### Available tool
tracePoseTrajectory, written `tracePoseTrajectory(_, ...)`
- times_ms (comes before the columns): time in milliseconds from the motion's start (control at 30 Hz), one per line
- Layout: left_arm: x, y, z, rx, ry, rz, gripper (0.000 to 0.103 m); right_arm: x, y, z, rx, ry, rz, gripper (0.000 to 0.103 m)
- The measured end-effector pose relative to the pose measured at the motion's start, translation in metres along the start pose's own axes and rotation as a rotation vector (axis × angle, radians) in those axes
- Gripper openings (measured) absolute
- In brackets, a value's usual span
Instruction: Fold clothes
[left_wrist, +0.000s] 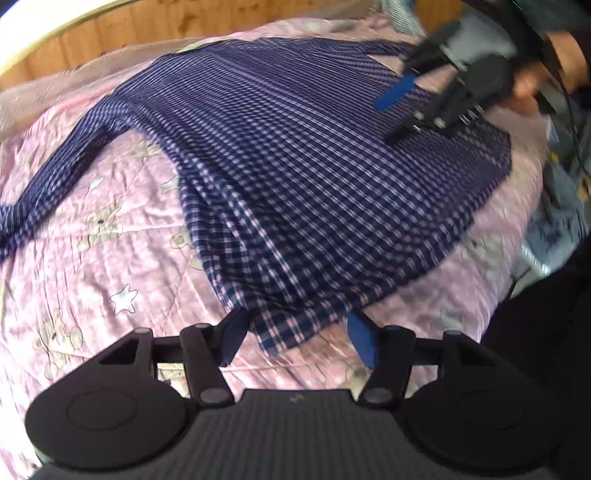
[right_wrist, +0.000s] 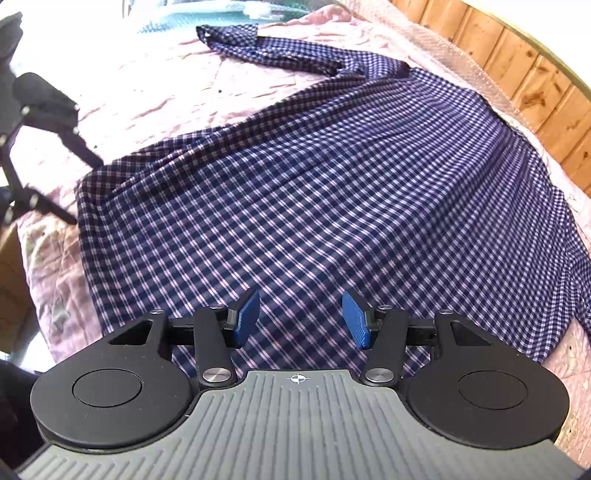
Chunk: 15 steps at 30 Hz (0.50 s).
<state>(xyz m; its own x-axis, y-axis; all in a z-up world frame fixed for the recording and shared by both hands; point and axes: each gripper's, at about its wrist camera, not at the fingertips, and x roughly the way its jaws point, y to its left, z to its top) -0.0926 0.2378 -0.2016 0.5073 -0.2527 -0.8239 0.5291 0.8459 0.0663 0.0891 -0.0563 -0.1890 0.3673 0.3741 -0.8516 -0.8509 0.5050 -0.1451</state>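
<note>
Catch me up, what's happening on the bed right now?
A person holds a claw in each hand over a blue checked shirt spread flat on a pink quilt. The left claw is open at the shirt's near corner, not gripping it. The right claw is open above the middle of the shirt, holding nothing. One sleeve lies stretched out. No fold is visible yet.

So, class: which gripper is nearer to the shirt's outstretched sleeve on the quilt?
Left. The left gripper sits at the shirt's hem corner on the sleeve's side; the right gripper hovers over the shirt body, farther away.
</note>
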Motion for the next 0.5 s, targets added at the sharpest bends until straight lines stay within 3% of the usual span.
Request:
tracePoseTrajectory(133,0.008,-0.010,-0.002,0.057,-0.010,0.040,0.056,0.003,0.022,0.009,0.009,-0.013,0.074,0.054)
tracePoseTrajectory(200,0.011,-0.014,-0.001,0.075,-0.018,0.054,0.039,0.001,0.039,0.014,-0.012,-0.027,0.114,0.054)
tracePoseTrajectory(233,0.010,-0.009,0.004,0.049,-0.028,0.038,0.021,0.000,0.048,0.016,-0.025,-0.035,0.136,0.054)
tracePoseTrajectory(267,0.008,-0.003,0.008,0.014,-0.035,0.012,0.011,-0.005,0.057,0.018,-0.050,-0.049,0.168,0.055)
tracePoseTrajectory(400,-0.002,0.017,0.017,-0.137,-0.077,-0.073,0.008,-0.012,0.096,0.023,-0.182,-0.079,0.240,0.058)
tracePoseTrajectory(433,-0.004,0.020,0.017,-0.160,-0.084,-0.083,0.008,-0.007,0.101,0.024,-0.204,-0.068,0.202,0.054)
tracePoseTrajectory(500,-0.005,0.020,0.017,-0.172,-0.088,-0.080,0.009,0.002,0.112,0.026,-0.245,-0.048,0.125,0.033)
